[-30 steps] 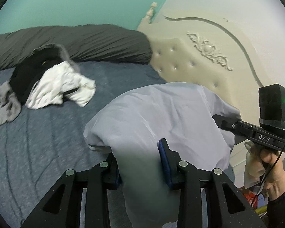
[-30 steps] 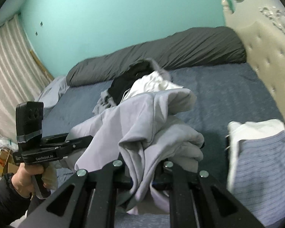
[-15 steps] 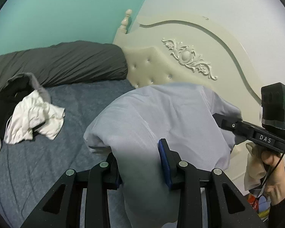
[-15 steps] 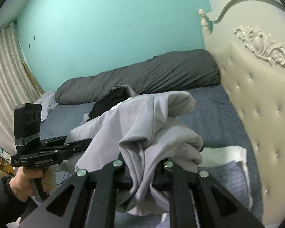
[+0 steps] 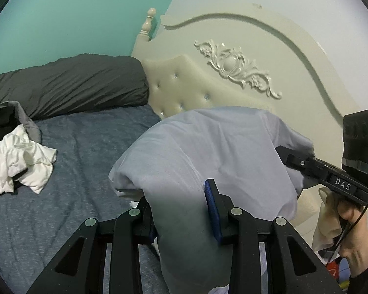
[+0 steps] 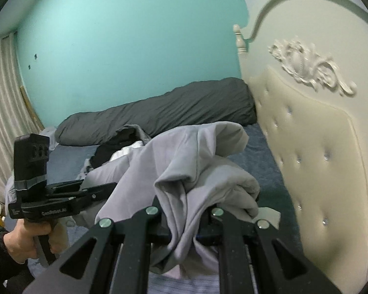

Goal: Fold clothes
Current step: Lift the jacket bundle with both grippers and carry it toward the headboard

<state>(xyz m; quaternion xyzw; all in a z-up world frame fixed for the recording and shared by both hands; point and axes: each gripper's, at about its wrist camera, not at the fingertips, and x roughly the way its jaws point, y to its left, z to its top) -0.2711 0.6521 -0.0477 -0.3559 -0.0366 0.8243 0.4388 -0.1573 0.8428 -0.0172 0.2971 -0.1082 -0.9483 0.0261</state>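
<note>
Left gripper point(image 5: 181, 210) and right gripper point(image 6: 186, 218) both clamp the grey garment point(image 5: 208, 152), folded and aloft; a crumpled pile point(image 5: 19, 166) on the bed point(image 5: 85, 142) awaits folding.

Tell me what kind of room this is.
Most likely a bedroom: a bed with a blue-grey sheet, a cream tufted headboard with carved trim, and a long dark bolster pillow along the teal wall.

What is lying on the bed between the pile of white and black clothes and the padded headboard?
In the left wrist view, only bare blue-grey bedsheet lies between the clothes pile and the headboard; the dark grey bolster runs behind that stretch.
</note>
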